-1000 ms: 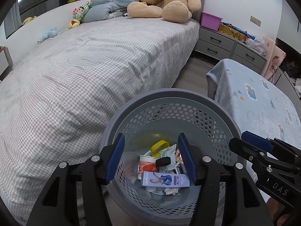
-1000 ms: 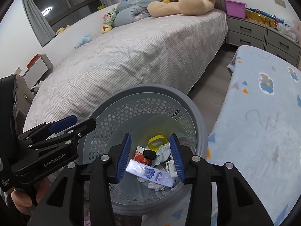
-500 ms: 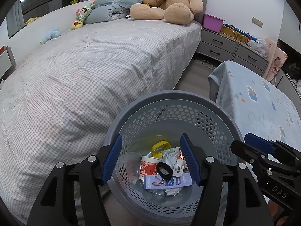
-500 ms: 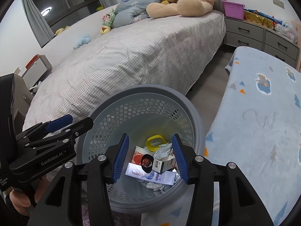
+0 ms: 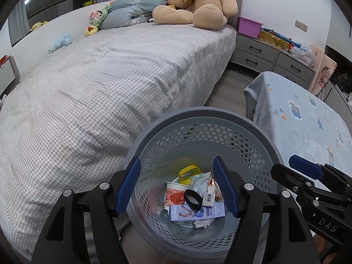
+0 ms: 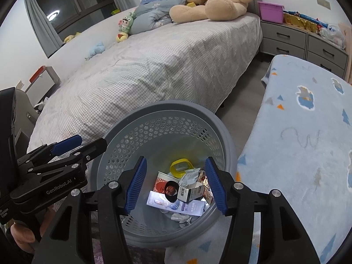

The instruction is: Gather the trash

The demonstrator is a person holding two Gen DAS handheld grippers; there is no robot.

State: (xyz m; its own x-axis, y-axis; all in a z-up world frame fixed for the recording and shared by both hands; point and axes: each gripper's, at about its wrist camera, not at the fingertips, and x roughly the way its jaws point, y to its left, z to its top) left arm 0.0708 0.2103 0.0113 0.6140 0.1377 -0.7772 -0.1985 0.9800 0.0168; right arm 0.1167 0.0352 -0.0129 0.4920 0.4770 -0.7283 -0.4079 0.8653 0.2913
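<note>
A grey perforated trash basket (image 5: 204, 115) stands on the floor between the bed and a blue blanket; it also shows in the right wrist view (image 6: 167, 107). Inside lie a yellow ring (image 5: 189, 171), a paper cup (image 5: 175, 194), a black ring (image 5: 193, 199), a small white barcode box (image 6: 190, 192), a blue cartoon carton (image 5: 195, 211) and crumpled wrappers. My left gripper (image 5: 177, 187) is open and empty above the basket. My right gripper (image 6: 176, 186) is open and empty above it too.
A bed with a grey checked sheet (image 5: 99, 83) lies to the left, with a large teddy bear (image 5: 198, 4) and soft toys at its head. A blue blanket-covered surface (image 5: 308, 123) stands right of the basket. Grey drawers (image 5: 270, 55) line the back wall.
Both grippers have risen and drawn back a little from the basket. A small black item and a white box have dropped and settled among the trash inside.
</note>
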